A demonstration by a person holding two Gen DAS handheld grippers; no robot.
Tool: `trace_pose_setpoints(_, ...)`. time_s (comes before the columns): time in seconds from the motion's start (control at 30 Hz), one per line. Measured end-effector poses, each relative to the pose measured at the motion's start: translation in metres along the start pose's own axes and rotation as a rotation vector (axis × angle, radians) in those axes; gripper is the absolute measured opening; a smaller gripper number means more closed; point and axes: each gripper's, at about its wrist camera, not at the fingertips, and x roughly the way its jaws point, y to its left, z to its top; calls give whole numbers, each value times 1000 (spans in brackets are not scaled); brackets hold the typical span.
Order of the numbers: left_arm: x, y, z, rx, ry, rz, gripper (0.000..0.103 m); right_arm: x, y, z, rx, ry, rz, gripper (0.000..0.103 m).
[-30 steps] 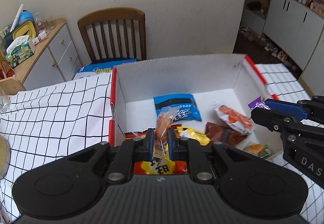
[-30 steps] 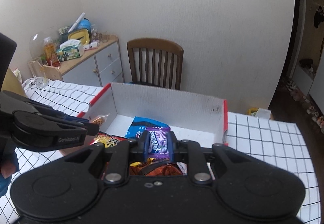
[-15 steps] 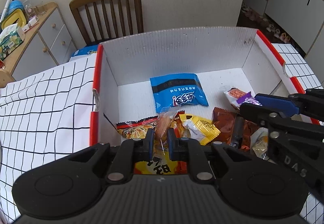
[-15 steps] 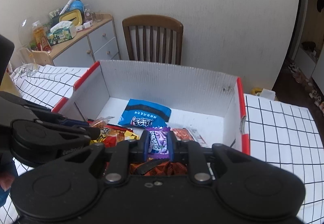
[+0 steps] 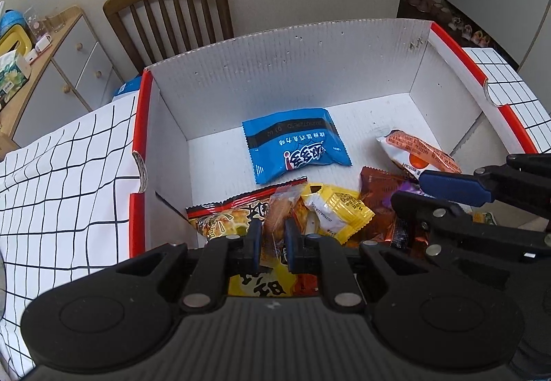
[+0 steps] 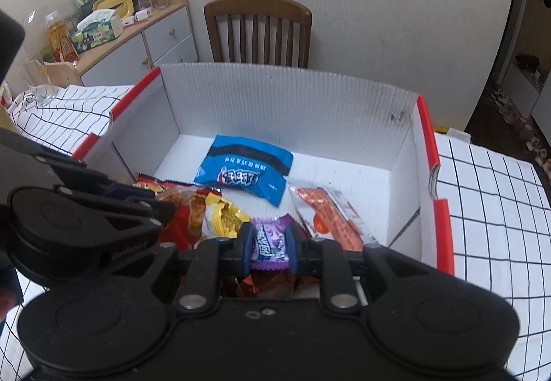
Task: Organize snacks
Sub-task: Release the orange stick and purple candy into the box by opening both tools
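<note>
Both grippers lower into box [image 5: 292,71]; right gripper [image 6: 269,243] perhaps easing open.

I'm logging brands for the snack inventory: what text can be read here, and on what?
"GenRobot": faintly embossed on the left gripper.
Blue packet: Chinese lettering and a printed date, upside down, too blurred.
Yellow packet: number code, too small.
Orange packet: print too small.

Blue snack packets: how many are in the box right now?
1. The blue packet lies flat on the floor of the box, toward the back wall, behind the pile at the front. More could be hidden under that pile.
</note>
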Motion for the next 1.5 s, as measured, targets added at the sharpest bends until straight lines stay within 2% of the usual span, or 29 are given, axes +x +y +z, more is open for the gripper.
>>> trace_pose_setpoints(0.33,-5,3,-2,-18,-10,3,14,-18,-7,-2,42,-31,16,27)
trace_pose_setpoints(0.53,-17,7,-6,-41,-32,-23,19,-39,-12,-1,54,-69,39,31)
trace_pose_setpoints(0.63,-26,8,-8,-57,-52,-36,29,-49,-13,-2,61,-78,53,34)
trace_pose_setpoints(0.67,-30,9,-9,-65,-58,-42,37,-53,-13,-3,59,-82,58,36)
trace_pose_setpoints(0.7,-33,10,-11,-71,-65,-48,53,-57,-13,-4,58,-88,61,37)
trace_pose_setpoints(0.77,-43,11,-13,-79,-97,-44,66,-65,-13,-6,52,-104,59,39)
trace_pose_setpoints(0.9,-60,11,-18,-77,-126,-47,66,-84,-15,-11,51,-134,69,45)
trace_pose_setpoints(1.07,-86,10,-29,-80,-173,-41,66,-106,-16,-19,51,-158,81,64)
trace_pose_setpoints(1.17,-101,8,-38,-85,-204,-46,66,-118,-14,-25,49,-171,96,65)
trace_pose_setpoints(1.3,-120,2,-52,-86,-236,-41,66,-138,-12,-33,47,-196,122,75)
trace_pose_setpoints(1.5,-147,-5,-75,-96,-276,-46,66,-164,-9,-48,49,-241,134,81)
